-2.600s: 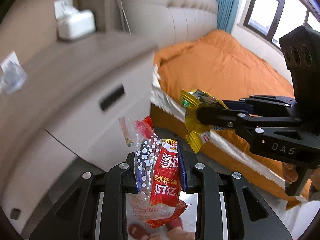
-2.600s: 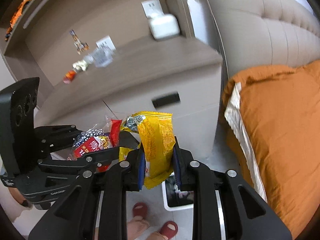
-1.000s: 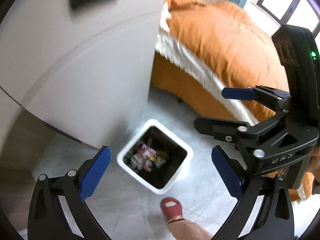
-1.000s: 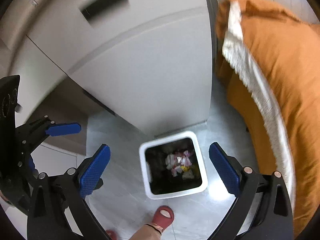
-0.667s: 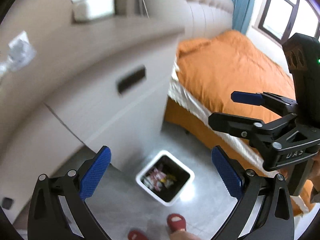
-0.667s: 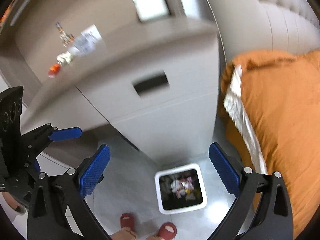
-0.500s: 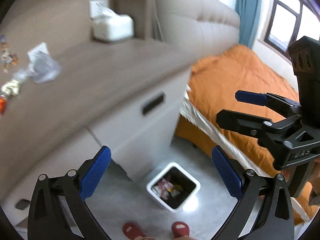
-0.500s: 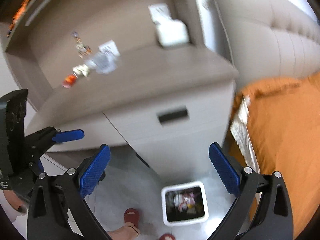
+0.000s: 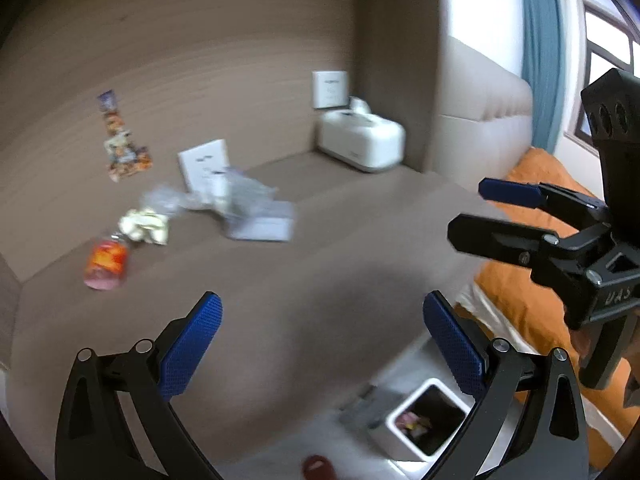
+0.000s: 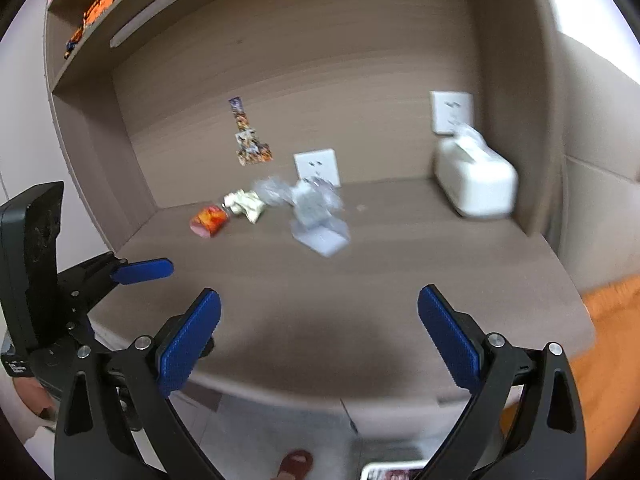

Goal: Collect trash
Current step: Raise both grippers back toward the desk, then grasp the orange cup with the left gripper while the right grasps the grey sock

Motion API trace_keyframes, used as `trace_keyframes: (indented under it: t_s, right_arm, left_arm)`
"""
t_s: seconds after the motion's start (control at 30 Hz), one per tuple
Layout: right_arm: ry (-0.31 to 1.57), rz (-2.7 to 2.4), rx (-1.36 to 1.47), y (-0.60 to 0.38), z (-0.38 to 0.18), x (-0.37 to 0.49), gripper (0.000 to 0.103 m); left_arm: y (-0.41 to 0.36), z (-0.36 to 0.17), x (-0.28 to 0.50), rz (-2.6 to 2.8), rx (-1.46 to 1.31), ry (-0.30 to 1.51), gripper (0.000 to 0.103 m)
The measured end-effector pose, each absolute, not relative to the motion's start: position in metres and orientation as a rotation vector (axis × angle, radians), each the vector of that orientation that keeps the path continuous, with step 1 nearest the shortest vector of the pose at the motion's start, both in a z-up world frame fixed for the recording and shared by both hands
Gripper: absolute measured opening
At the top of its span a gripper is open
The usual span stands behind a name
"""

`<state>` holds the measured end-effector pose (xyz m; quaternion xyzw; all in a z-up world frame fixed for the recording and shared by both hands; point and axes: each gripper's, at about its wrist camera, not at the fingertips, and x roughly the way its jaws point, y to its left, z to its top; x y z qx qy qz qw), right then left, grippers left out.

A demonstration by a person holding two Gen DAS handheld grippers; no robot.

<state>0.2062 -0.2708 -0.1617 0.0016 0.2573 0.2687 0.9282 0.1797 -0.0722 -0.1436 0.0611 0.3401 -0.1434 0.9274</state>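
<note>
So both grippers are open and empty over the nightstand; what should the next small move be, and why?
Probably reach forward with the left gripper toward the orange wrapper, the leftmost piece of litter. Both the left and the right gripper are open and empty, and the crumpled yellow wrapper and clear plastic also lie on the nightstand top, short of the bin.

**Soft daylight, heavy motion blur**

Daylight is coming in from the window [image 9: 604, 56] at the right, washing that side of the left wrist view pale and glaring. The desk [image 10: 360, 280] is sitting in even, dim brown light, with a soft dark shadow lying near its front edge. Both views are smearing with motion: the clear wrapper [image 10: 316, 216] and tissue box [image 10: 474, 184] are looking streaked. The fisheye lens is bending straight lines and darkening the corners.
</note>
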Motion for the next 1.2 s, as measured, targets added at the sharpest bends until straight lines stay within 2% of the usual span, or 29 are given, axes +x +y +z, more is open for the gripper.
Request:
trace_keyframes:
  t_s: [0.27,0.6,0.97,1.2]
  right_arm:
    - [0.539,0.544,-0.017,-0.191,-0.154,0.272,0.098]
    - [0.602,0.484,-0.032,-0.139,-0.189,0.341,0.098]
    - [0.657,0.428,-0.079,-0.117,-0.212,0.377,0.098]
    - [0.682,0.395,-0.094,-0.112,-0.223,0.393,0.093]
  left_arm:
    - [0.025,-0.136,0.237,-0.185,0.118,0.674,0.098]
    - [0.119,-0.186,0.294,-0.176,0.008,0.761,0.098]
    - [0.128,-0.22,0.336,-0.213,-0.073,0.792,0.098]
    - [0.14,-0.228,0.366,-0.19,-0.122,0.82,0.098]
